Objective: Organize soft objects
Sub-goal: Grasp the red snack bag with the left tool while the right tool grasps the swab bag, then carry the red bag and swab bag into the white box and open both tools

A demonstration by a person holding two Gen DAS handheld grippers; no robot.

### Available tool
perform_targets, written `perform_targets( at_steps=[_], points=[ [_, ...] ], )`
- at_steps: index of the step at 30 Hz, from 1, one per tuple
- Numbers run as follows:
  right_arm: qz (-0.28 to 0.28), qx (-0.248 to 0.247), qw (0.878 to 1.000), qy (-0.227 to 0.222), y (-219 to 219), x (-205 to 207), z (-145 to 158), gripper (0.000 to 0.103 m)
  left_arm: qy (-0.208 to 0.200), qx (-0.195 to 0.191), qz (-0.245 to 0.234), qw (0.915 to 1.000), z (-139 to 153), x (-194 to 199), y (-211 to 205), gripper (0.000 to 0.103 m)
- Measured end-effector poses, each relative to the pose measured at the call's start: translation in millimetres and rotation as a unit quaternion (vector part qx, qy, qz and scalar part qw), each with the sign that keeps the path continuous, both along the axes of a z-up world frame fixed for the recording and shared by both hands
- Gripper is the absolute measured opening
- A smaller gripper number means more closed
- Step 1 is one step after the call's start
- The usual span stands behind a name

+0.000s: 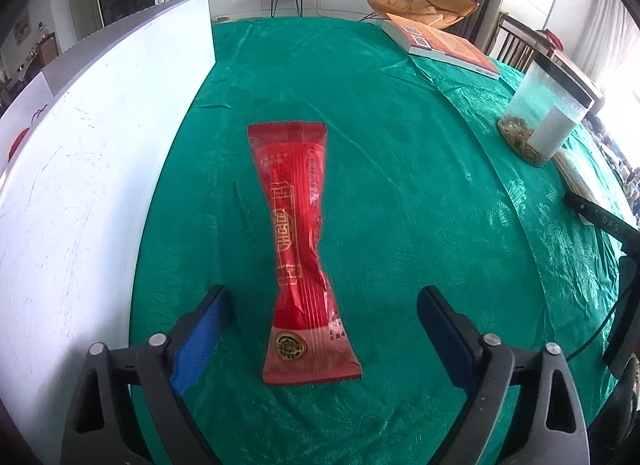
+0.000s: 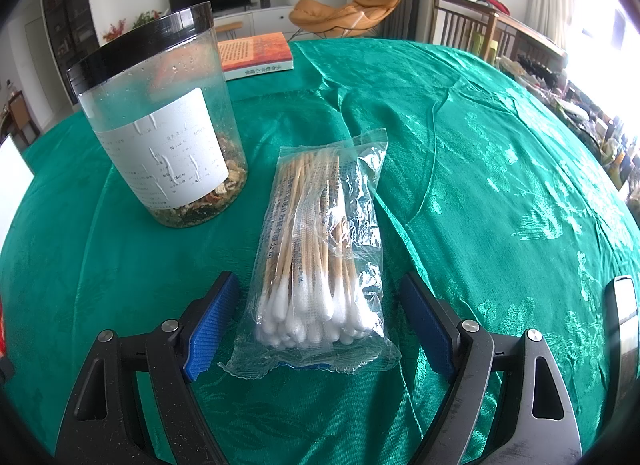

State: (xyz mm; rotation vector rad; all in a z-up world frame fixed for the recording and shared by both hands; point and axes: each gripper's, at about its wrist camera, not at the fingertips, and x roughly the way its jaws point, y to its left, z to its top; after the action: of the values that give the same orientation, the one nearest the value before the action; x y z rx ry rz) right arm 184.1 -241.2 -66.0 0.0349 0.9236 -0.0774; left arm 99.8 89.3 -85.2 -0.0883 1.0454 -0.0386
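I see the bench (image 1: 400,137) spread with a green patterned cloth (image 2: 480,145), creased and shiny, filling most of both views. Along its left side in the left wrist view stands a big white board (image 1: 100,145), close beside the red packet but not touching it. At the far right of the bench lies an orange book (image 1: 444,43), flat, well away from everything I'm working on. Nearer, a clear plastic jar (image 2: 160,125) with a black lid and a white label stands upright, a little dried stuff in its bottom; in the right wrist view it sits just left of the bag of cotton swabs.

The bag of cotton swabs (image 2: 320,257) lies flat on the cloth, cotton tips toward me, its near end between the jaws of my right gripper (image 2: 320,321). Those jaws stand wide open, blue pads clear of the bag on both sides.

The long red packet (image 1: 298,249) lies flat too, twisted thin in the middle, its near end between the jaws of my left gripper (image 1: 324,329). They are wide apart, gripping nothing, with cloth showing on each side of the packet.
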Motion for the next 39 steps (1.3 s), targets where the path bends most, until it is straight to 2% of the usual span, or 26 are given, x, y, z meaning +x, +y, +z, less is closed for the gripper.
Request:
perform_targets(
  at_steps=[1,2,3,4,6,7,9,11,15,16,17,19,22,24,26,29,31,33,34,36,37,38,39],
  points=[
    [0.000,0.000,1.000,0.000,-0.2,0.2,-0.2,0.085,-0.003,0.011,0.002,0.9999,1.0,1.1,-0.7,0.071],
    [0.000,0.000,1.000,0.000,-0.2,0.2,-0.2,0.085,-0.007,0.025,0.002,0.9997,1.8,1.6,-2.3,0.052],
    [0.000,0.000,1.000,0.000,-0.1,0.1,-0.1,0.085,-0.010,0.038,-0.003,0.9992,2.5,2.3,-4.4,0.043],
    [0.000,0.000,1.000,0.000,-0.2,0.1,-0.2,0.085,-0.012,0.037,-0.011,0.9992,3.2,2.5,-5.7,0.028],
    [0.000,0.000,1.000,0.000,0.1,-0.1,0.1,0.085,-0.012,0.032,-0.016,0.9993,4.8,1.4,-5.6,0.022],
    [0.000,0.000,1.000,0.000,-0.1,0.1,-0.1,0.085,-0.009,0.014,-0.022,0.9996,5.6,-0.3,-4.4,0.019],
    [0.002,0.003,1.000,0.000,-0.1,0.4,0.0,0.086,-0.004,-0.017,-0.026,0.9995,6.6,-5.6,-1.6,0.019],
    [0.027,0.002,0.999,0.022,-4.2,10.9,-0.3,0.086,-0.004,-0.033,-0.033,0.9989,7.1,-12.2,-2.1,0.019],
    [0.035,0.047,0.996,0.062,-21.6,27.9,7.0,0.081,-0.004,-0.044,-0.045,0.9980,6.2,-19.2,-10.3,0.019],
    [0.036,0.049,0.995,0.073,-23.6,32.1,7.1,0.072,-0.003,-0.050,-0.048,0.9976,6.6,-19.4,-12.2,0.018],
    [0.039,0.037,0.995,0.079,-21.9,34.3,8.9,0.039,-0.001,-0.063,-0.051,0.9967,8.4,-20.1,-13.2,0.018],
    [0.051,0.013,0.995,0.083,-18.5,35.8,15.7,0.036,-0.008,-0.087,-0.056,0.9946,18.9,-24.7,-13.2,0.018],
    [0.041,0.018,0.996,0.071,-22.4,16.3,34.3,0.035,-0.034,-0.127,-0.066,0.9891,46.9,-34.0,-11.0,0.018],
    [0.044,0.024,0.997,0.050,-17.6,-8.3,57.3,0.035,-0.054,-0.146,-0.072,0.9852,67.6,-40.4,-7.0,0.018],
    [0.079,0.044,0.996,0.022,3.5,-37.1,87.2,0.035,-0.072,-0.162,-0.070,0.9817,88.6,-49.1,3.7,0.018],
    [0.157,0.087,0.984,-0.011,58.6,-71.3,134.8,0.035,-0.094,-0.166,-0.047,0.9805,116.8,-60.8,34.4,0.018],
    [0.222,0.120,0.967,-0.030,109.8,-89.5,166.6,0.036,-0.110,-0.148,-0.016,0.9827,134.7,-72.8,68.9,0.018],
    [0.287,0.144,0.946,-0.047,165.8,-106.4,192.8,0.036,-0.116,-0.114,0.021,0.9864,145.3,-87.1,104.3,0.018],
    [0.319,0.153,0.934,-0.054,196.4,-115.2,203.1,0.036,-0.116,-0.090,0.045,0.9881,148.6,-95.7,124.1,0.019],
    [0.371,0.173,0.911,-0.055,251.4,-130.5,214.0,0.036,-0.102,-0.034,0.096,0.9895,148.8,-112.9,159.9,0.029],
    [0.393,0.184,0.899,-0.050,278.3,-137.8,214.7,0.036,-0.092,0.002,0.125,0.9879,145.8,-121.6,177.9,0.055],
    [0.409,0.192,0.891,-0.043,301.2,-143.3,212.6,0.039,-0.088,0.029,0.148,0.9846,142.2,-129.7,191.4,0.085],
    [0.420,0.202,0.884,-0.032,322.5,-147.5,207.3,0.041,-0.089,0.053,0.175,0.9790,138.9,-138.7,204.2,0.095]
  ],
)
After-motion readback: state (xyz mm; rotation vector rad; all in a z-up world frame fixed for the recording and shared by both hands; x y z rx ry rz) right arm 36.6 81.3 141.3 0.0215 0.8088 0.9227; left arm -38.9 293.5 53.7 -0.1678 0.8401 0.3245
